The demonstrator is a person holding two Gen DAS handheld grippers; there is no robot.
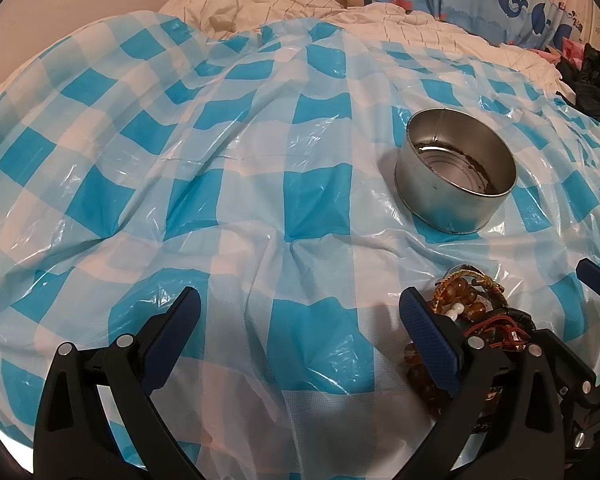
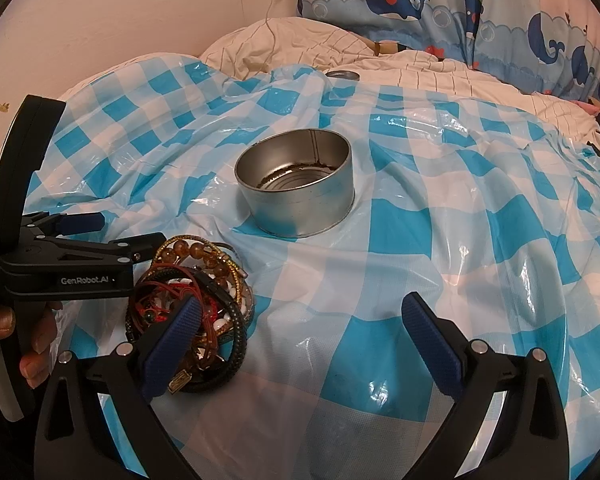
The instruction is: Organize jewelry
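Observation:
A pile of bracelets and bead strings [image 2: 196, 292] lies on the blue-and-white checked plastic sheet [image 2: 420, 220]; it also shows in the left wrist view [image 1: 472, 312] just right of my left gripper's right finger. An open, empty round metal tin [image 2: 296, 188] stands beyond the pile; in the left wrist view the tin [image 1: 456, 172] is at the right. My left gripper [image 1: 300, 328] is open and empty, left of the pile. My right gripper [image 2: 300, 332] is open and empty, its left finger over the pile's near side. The left gripper's body [image 2: 68, 260] shows in the right wrist view.
A small metal lid [image 2: 342, 75] lies at the sheet's far edge. A cream quilt [image 2: 300, 44] and whale-print pillows [image 2: 420, 4] lie behind. Dark clothing [image 1: 596, 88] is at the far right. A wall with a cable [image 2: 272, 12] is at the back left.

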